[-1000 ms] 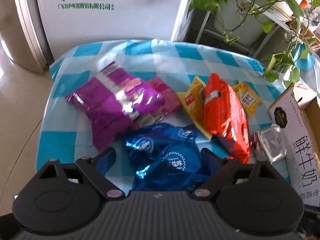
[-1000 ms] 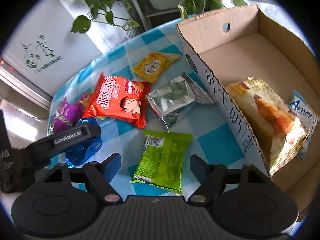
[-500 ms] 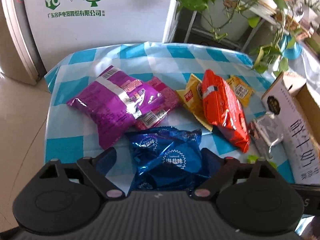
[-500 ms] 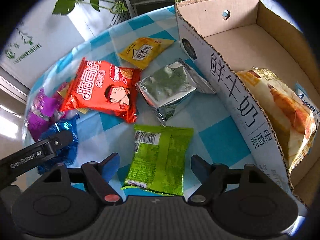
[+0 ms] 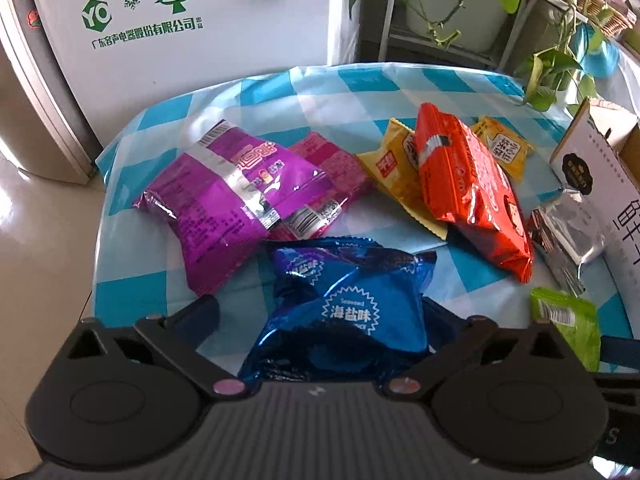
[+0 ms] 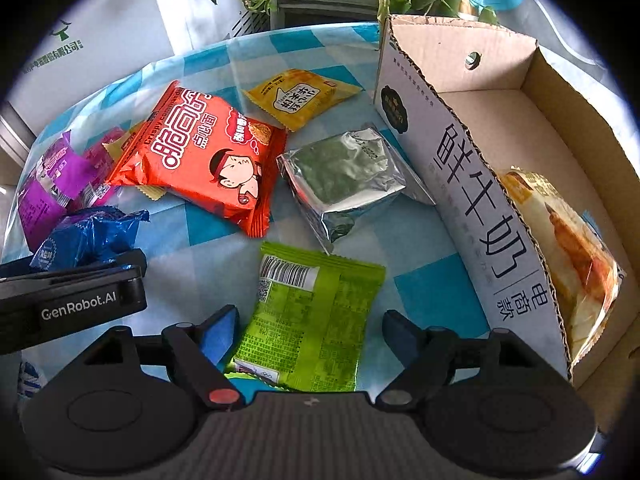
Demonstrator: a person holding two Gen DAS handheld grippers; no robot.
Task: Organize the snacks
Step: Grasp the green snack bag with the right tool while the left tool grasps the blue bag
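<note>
Nearest in the left wrist view: left gripper (image 5: 320, 316) spread wide, jaws just opened further, crinkled shiny blue foil snack packet (image 5: 340, 308) lying between the fingers on the blue-and-white checked tablecloth (image 5: 320, 92), the left finger clear of it, contact at the right finger hard to tell. Nearest in the right wrist view: right gripper (image 6: 308, 326) partly open, jaws astride the near end of a flat lime-green snack packet (image 6: 312, 312) with a barcode, no pad visibly pressing on it.

Just beyond the blue packet, to the left: glossy purple snack bag (image 5: 224, 200) overlapping a pink packet (image 5: 332, 172). Farther right: puffy orange-red noodle-snack bag (image 6: 200, 156) resting on a yellow packet (image 5: 396, 172), a second small yellow packet (image 6: 304, 96) past it. Between the green packet and the box: crumpled silver foil pouch (image 6: 344, 176), touching the box wall.

On the right: open cardboard box (image 6: 472, 168) with large printed characters, a pale croissant bag (image 6: 568, 252) leaning inside against its near wall.

Farthest: white appliance (image 5: 180, 20) with green tree logo, trailing green potted plants (image 5: 440, 0).
</note>
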